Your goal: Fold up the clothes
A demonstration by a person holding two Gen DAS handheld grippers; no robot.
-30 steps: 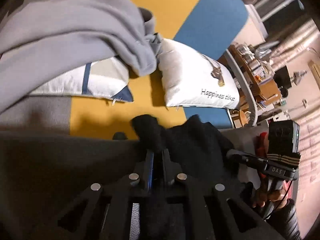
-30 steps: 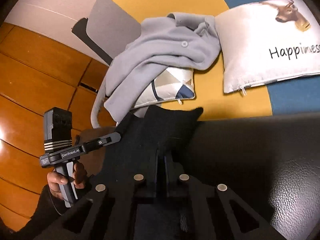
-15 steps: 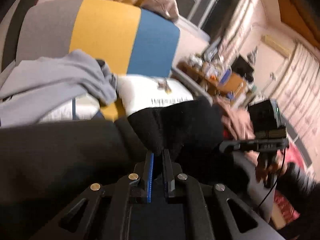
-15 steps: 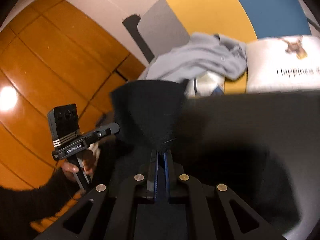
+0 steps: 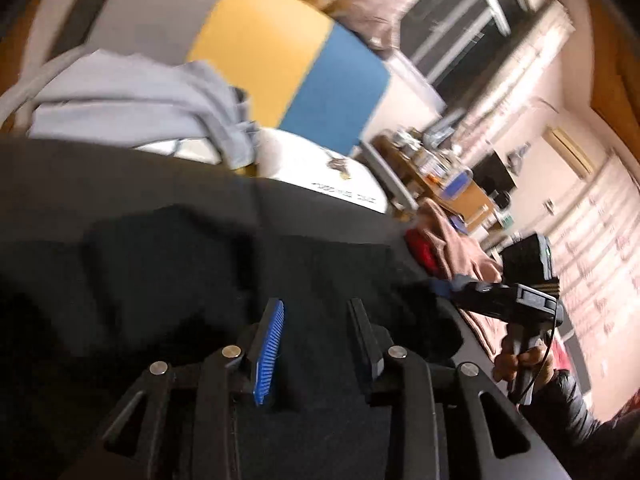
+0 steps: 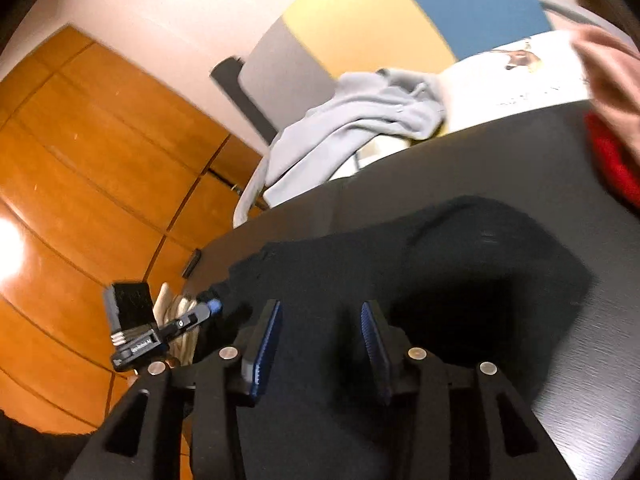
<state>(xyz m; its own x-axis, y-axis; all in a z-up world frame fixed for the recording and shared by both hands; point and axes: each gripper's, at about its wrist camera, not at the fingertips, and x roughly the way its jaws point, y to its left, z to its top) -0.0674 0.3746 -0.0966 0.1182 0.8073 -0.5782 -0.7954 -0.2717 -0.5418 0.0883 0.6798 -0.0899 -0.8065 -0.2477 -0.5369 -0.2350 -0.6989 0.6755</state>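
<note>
Both of our grippers are letting go at once: the left gripper (image 5: pixel 316 320) has its jaws partway apart and opening, the blue ribbed pad (image 5: pixel 269 350) clear of cloth, and the right gripper (image 6: pixel 320 328) matches it, jaws opening with nothing pinched between them. The black, soft, matte garment (image 5: pixel 224 264) lies on the dark grey leather-like tabletop (image 6: pixel 500 152) directly ahead of and beneath both sets of fingers, so we judge a fold has just been laid down. Taking that garment as our landmark, its near edge runs across from one gripper to the other, the left gripper at its left end and the right gripper at its right end, and its bulk spreads away from us toward the table's far edge. Neither hand looks clearly nearer; each sits over its own corner, so a next fold would likely start from these same two ends. Beyond the garment's far side a pale grey hooded sweatshirt (image 6: pixel 360 120) is draped over a cushion, beside a white square pillow with a printed animal and lettering (image 5: pixel 332 176), all against a yellow and blue padded backrest (image 5: pixel 288 76). Off the garment's right side lies a heap of pink and red cloth (image 5: pixel 448 240), near but not on it. Nothing stands between our fingers and the black fabric.
</note>
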